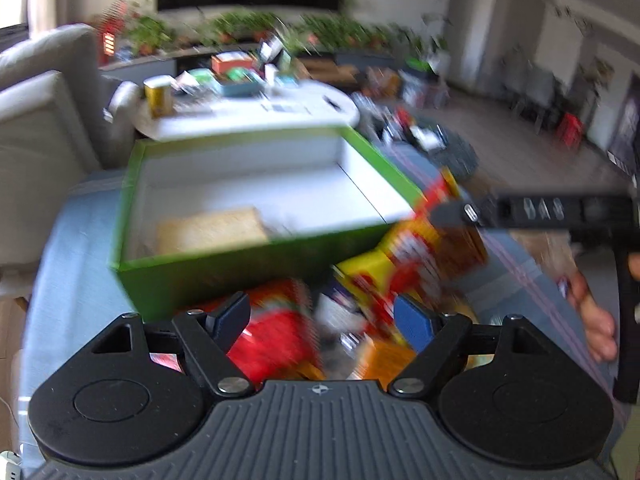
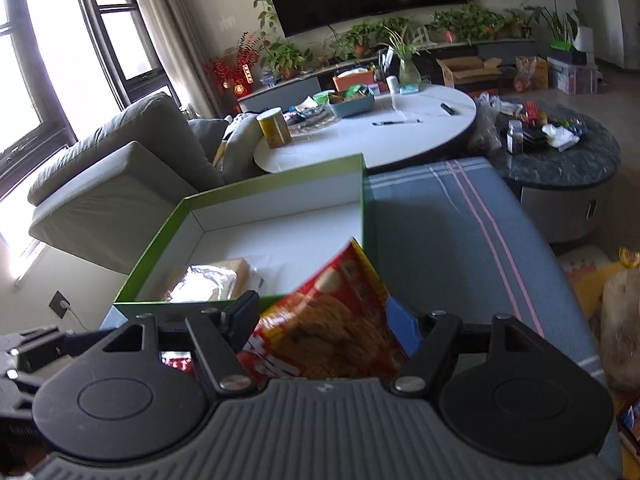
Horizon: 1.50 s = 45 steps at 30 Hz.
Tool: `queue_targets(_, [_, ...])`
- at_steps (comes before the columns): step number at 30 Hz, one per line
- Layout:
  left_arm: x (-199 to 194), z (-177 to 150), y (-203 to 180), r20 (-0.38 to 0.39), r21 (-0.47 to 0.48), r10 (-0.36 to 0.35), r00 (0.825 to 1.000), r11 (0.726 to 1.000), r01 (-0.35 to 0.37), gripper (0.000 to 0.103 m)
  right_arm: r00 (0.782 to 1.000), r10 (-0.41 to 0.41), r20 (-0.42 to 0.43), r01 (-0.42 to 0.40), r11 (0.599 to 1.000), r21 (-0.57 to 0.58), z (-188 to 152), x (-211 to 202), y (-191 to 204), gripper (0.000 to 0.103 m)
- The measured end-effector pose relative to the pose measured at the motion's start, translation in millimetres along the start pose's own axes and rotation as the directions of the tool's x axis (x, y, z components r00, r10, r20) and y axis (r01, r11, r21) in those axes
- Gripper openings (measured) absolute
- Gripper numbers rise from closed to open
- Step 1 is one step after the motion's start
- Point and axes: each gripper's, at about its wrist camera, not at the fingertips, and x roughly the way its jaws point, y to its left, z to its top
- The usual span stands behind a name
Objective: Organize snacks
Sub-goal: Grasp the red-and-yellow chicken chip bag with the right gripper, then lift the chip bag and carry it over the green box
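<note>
Both wrist views looked forward, close above the striped table (image 2: 460, 216). Shared: green box (image 1: 224, 276) (image 2: 276, 184) at 12 o'clock, round white table (image 1: 280, 112) (image 2: 400, 128) beyond.

No readable text anywhere. Large white characters on the red snack bag (image 2: 320, 320) held in the right gripper (image 2: 324, 320), cut off by the fingers and not legible. Print on the red and yellow packets (image 1: 400, 264) blurred past reading in the left view. Yellow can (image 2: 274, 127) on the white table (image 2: 400, 136): label too small to make out.
</note>
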Motion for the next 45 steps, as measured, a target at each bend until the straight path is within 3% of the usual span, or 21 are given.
queue_targets(5, [19.7,-7.2,-28.3,-0.047,0.072,0.003,0.999,0.997,0.001,0.077,1.0,0.025,-0.008,-0.025,0.999,0.022,-5.2,4.5,-9.2,0.081])
queue_targets(14, [41.8,-6.3,-41.5,-0.079,0.074,0.016,0.997,0.997,-0.01,0.076,0.996,0.086,-0.035,-0.084,0.996,0.041,-14.0,1.6,-15.3,0.081])
queue_targets(18, [37.3,-2.8,-47.0,-0.049,0.078,-0.052,0.997,0.995,0.056,0.066,0.993,0.113,-0.042,-0.111,0.993,0.046,-18.0,-1.8,-16.1,0.081])
queue_targets(21, [27.7,-0.8,-58.7,-0.008,0.129,-0.081,0.997,0.988,0.082,0.066,0.989,0.145,-0.036,-0.143,0.988,0.057,-18.7,-7.7,-14.7,0.081])
queue_targets(25, [18.1,-1.4,-73.0,0.014,0.194,-0.049,0.999,0.98,0.045,0.066,0.987,0.159,-0.017,-0.158,0.986,0.047,-17.3,-17.3,-10.1,0.081])
queue_targets(31, [18.0,-2.9,-60.6,-0.005,0.128,0.002,1.0,0.992,-0.002,0.067,0.995,0.098,0.02,-0.099,0.993,0.062,-13.2,-23.9,-22.2,0.081])
queue_targets(35, [22.9,-1.0,-55.9,-0.023,0.087,-0.006,1.0,0.996,0.007,0.069,0.998,0.055,0.03,-0.058,0.996,0.074,-14.6,-19.5,-35.2,0.081])
queue_targets(42, [40.2,0.7,-64.7,-0.042,0.111,-0.003,0.999,0.994,0.008,0.072,0.995,0.098,-0.023,-0.097,0.994,0.055,-22.6,0.1,-40.9,0.081])
queue_targets(45, [45.4,1.1,-66.3,-0.049,0.115,-0.03,0.998,0.993,0.035,0.067,0.989,0.142,-0.041,-0.139,0.989,0.051,-24.5,4.1,-38.1,0.081])
